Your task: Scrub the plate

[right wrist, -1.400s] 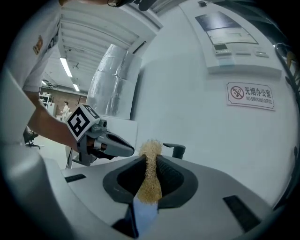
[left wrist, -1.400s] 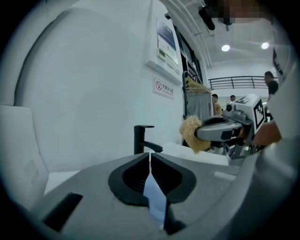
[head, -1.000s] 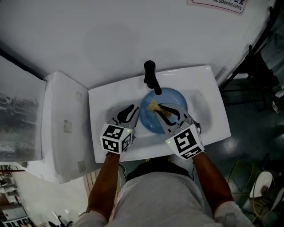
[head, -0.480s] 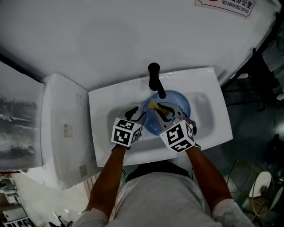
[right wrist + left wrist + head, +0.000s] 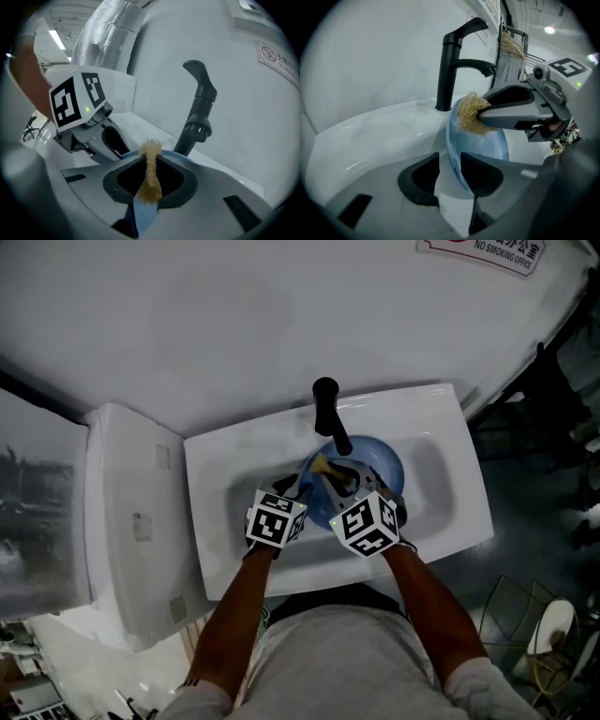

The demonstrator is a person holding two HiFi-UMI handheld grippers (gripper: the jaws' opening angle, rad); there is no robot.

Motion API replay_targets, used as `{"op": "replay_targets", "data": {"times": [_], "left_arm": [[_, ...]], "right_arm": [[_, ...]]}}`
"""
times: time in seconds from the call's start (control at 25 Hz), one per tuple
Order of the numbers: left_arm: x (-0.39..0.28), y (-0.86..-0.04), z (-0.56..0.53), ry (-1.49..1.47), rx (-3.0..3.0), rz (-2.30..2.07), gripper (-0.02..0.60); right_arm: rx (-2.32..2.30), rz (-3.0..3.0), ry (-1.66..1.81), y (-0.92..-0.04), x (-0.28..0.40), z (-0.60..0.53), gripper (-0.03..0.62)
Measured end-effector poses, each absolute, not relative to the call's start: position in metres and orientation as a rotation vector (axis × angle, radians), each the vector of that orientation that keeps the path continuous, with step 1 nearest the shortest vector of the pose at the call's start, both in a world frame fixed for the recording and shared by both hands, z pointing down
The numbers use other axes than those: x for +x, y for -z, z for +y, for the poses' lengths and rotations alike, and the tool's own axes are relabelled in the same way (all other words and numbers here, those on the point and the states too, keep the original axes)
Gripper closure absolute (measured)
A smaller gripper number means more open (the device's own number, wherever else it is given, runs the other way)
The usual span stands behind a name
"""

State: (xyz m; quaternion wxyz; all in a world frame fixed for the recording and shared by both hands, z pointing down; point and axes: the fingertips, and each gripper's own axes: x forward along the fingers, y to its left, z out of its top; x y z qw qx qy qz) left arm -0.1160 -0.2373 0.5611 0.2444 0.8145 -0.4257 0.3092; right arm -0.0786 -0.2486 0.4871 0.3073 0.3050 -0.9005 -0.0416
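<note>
A blue plate [image 5: 382, 465] stands tilted in the white sink [image 5: 225, 486], under the black faucet [image 5: 330, 416]. My left gripper [image 5: 302, 486] is at the plate's left rim. In the left gripper view the plate [image 5: 487, 145] runs between the open jaws of that gripper [image 5: 450, 161]; a gap shows on the left side. Those jaws have just been closing a little after opening wide. My right gripper [image 5: 330, 471] is shut on a tan fibrous scrubber [image 5: 151, 173], which lies against the plate's upper face [image 5: 468, 112].
The faucet's spout [image 5: 487, 69] hangs just above the scrubber. A white toilet tank [image 5: 131, 521] stands left of the sink. A wire rack [image 5: 525, 615] is on the floor at the lower right. A white wall rises behind the sink.
Both grippers have sunk into the basin and drawn together. The left one moved right to the plate's rim and opened round it. The right still holds the scrubber.
</note>
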Motion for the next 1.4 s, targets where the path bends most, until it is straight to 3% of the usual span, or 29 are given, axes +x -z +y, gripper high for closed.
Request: {"op": "replay_targets", "data": {"times": [0.36,1.08,1.4], "left_arm": [[-0.114,-0.569,-0.236,-0.893,2.203,-1.178,0.512],[-0.120,-0.569,-0.236,-0.891,2.159,-1.224,0.520],[-0.121,-0.570,-0.236,-0.887,2.150,-1.229,0.520]], "right_arm": [[0.830,-2.343,0.102,-0.501,-0.074,-0.259,0.531],[0.987,-2.098,0.105,-0.517,0.025,-0.282,0.531],[0.866,-2.199,0.129,-0.504,-0.029,-0.259,0.531]]}}
